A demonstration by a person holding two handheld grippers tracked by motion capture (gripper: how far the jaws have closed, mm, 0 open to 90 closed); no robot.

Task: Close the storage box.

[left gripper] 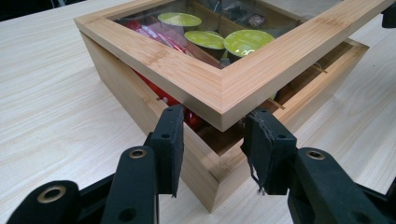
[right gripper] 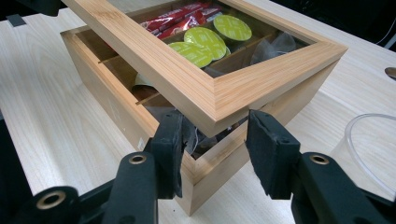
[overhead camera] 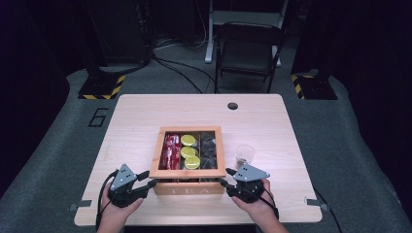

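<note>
We see the wooden tea box near the front middle of the desk, its glass-paned lid raised off the front wall. Our left gripper stands open at the lid's front left corner, our right gripper open at its front right corner, each with its jaws spread either side of the corner. A clear plastic cup stands just right of the box.

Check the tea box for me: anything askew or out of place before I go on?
The lid of the wooden tea box is not seated: its front edge is raised off the base, leaving a gap at both front corners. The left gripper and right gripper each have open jaws astride a lid corner. Nothing looks spilled.
</note>
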